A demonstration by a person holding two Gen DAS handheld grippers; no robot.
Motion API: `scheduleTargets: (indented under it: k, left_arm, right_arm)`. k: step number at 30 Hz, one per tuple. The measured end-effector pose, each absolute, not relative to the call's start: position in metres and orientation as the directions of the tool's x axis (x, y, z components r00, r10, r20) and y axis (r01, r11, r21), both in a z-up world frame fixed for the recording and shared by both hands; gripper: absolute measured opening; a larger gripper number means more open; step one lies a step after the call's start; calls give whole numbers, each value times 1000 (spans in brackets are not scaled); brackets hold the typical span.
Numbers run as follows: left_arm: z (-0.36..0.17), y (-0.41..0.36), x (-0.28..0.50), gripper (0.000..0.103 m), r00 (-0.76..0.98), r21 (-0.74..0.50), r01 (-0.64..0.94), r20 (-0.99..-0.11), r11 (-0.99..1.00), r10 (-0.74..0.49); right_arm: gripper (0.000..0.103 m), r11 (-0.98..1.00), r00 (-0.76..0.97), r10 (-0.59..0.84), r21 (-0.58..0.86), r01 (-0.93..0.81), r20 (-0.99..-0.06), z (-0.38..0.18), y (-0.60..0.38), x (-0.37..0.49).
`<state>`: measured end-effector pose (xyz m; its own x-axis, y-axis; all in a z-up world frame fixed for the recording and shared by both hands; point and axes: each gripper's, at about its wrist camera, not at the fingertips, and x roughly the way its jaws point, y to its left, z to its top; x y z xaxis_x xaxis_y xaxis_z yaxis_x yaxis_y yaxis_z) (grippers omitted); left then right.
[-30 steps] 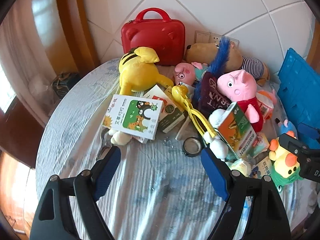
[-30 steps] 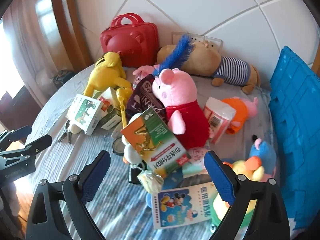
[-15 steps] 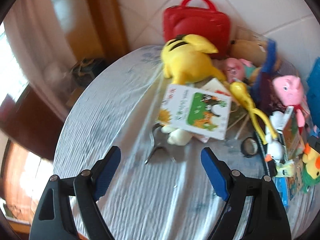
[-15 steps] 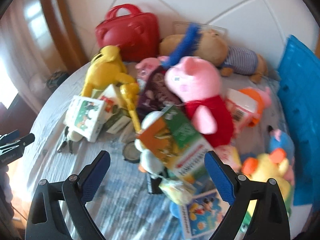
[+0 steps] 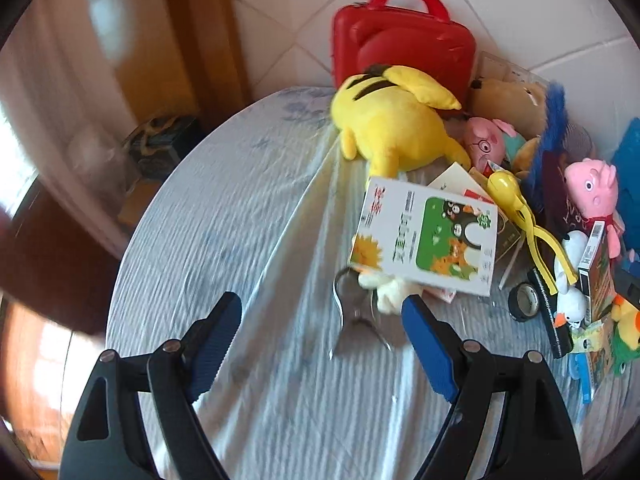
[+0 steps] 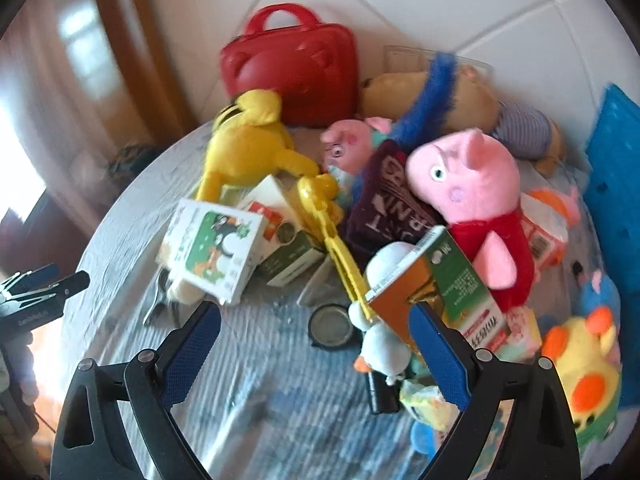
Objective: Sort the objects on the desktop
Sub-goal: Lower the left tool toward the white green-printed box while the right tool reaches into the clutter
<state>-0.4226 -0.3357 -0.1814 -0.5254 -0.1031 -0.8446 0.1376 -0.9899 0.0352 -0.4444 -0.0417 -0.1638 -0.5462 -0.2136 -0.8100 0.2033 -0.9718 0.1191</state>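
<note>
A pile of toys and boxes lies on a round table with a pale blue cloth point(image 5: 248, 216). A yellow plush point(image 5: 392, 128) lies before a red case point(image 5: 404, 44). A white and green box point(image 5: 428, 236) rests on metal pliers point(image 5: 356, 316). A pink pig plush point(image 6: 472, 184), an orange and green carton point(image 6: 448, 292) and a roll of tape point(image 6: 332, 326) lie to the right. My left gripper point(image 5: 324, 344) is open and empty over bare cloth, just left of the pliers. My right gripper point(image 6: 316, 348) is open and empty near the tape roll.
A blue crate point(image 6: 616, 184) stands at the right edge. A yellow duck plush point(image 6: 584, 364) and small boxes crowd the front right. A brown plush in a striped shirt point(image 6: 480, 108) lies by the tiled wall. The left gripper shows at the table's left edge in the right wrist view point(image 6: 36, 296).
The left gripper has swung left, so the pile now lies to its right and bare cloth ahead. The right gripper has moved left and closer to the tape roll and carton.
</note>
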Motion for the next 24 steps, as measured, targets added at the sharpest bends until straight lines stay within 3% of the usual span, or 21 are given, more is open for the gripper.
scheduleTargets:
  k: [9,24]
  left_arm:
    - [-203,-311,-468,82,-495,24,-78,-869,-997,18]
    - [-230,-274,-495,82,-441,5,-107,-896,-994,43]
  right_arm:
    - [96,-989,-540,-33,105,-103,-841,-183,-2,-423]
    - [91,-992,-520,0,64,-105,-854,-200,29,-449]
